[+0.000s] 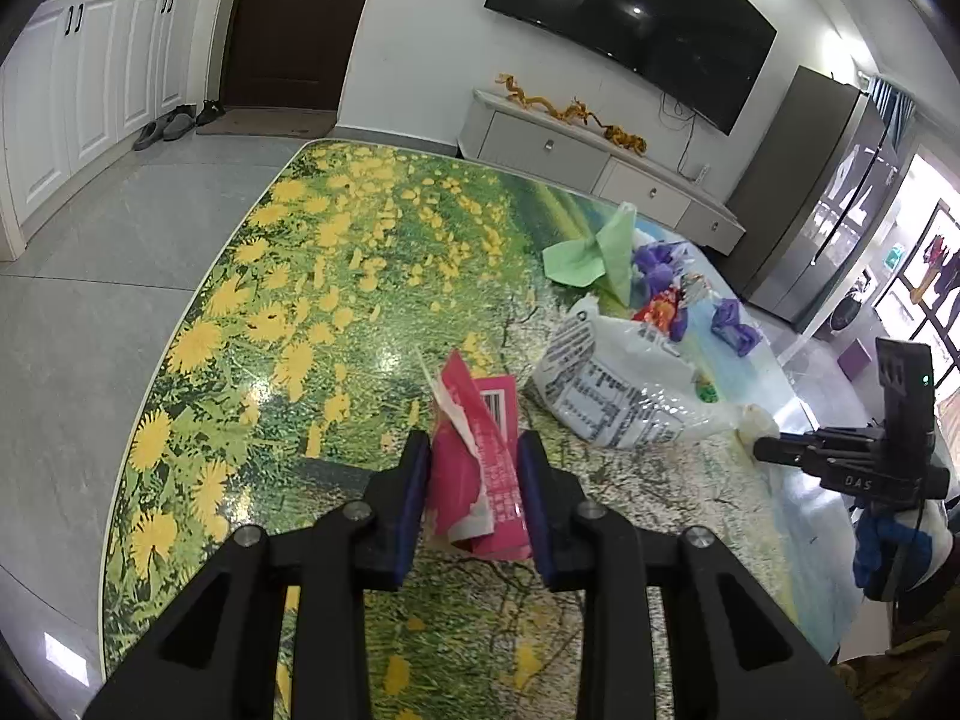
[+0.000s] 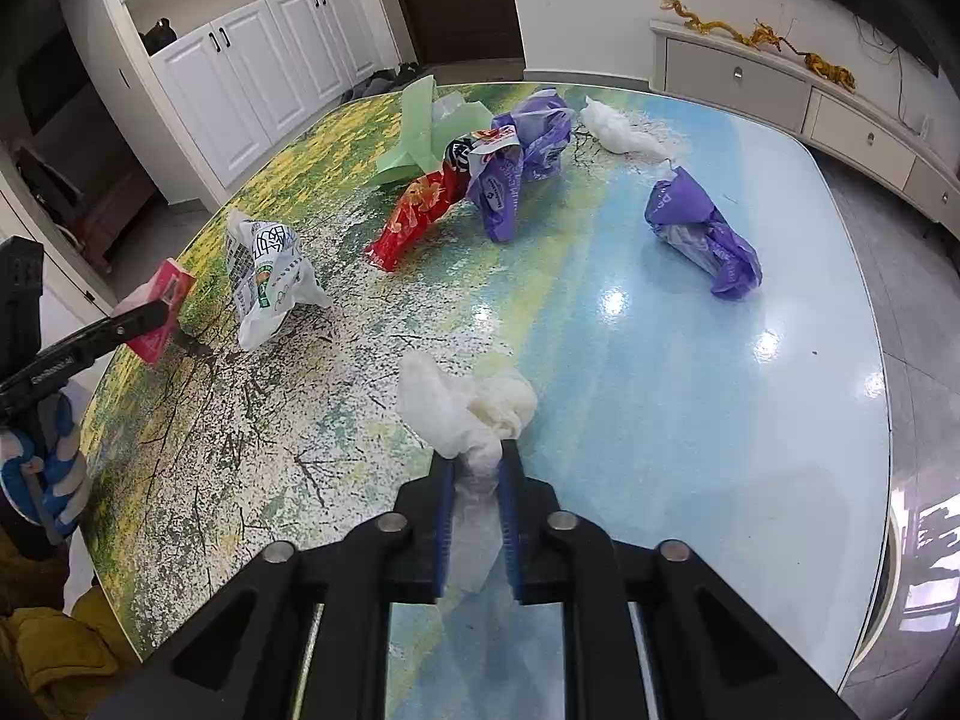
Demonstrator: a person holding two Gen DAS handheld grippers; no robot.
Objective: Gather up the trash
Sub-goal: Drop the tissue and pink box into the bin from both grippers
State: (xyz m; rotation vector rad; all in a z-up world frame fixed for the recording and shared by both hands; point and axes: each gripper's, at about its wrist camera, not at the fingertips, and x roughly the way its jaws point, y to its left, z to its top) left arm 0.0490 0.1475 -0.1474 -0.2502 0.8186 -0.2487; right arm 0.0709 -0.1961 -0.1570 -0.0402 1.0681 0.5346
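Observation:
My left gripper [image 1: 474, 450] is shut on a torn pink carton [image 1: 480, 456] and holds it over the flower-printed table [image 1: 312, 276]. It also shows in the right wrist view [image 2: 157, 309] at the far left. My right gripper [image 2: 475, 462] is shut on a crumpled white tissue [image 2: 465, 405] above the table's near side. Loose trash lies on the table: a white printed plastic bag [image 2: 270, 279], a red snack wrapper [image 2: 414, 216], a green paper [image 2: 423, 132], two purple bags [image 2: 522, 162] [image 2: 702, 231] and another white tissue [image 2: 618, 129].
A white TV cabinet [image 1: 600, 162] stands beyond the table under a wall TV [image 1: 630, 18]. White cupboards [image 2: 258, 72] and a dark door [image 1: 294, 18] are at the far side. A fridge [image 1: 828, 204] stands at the right.

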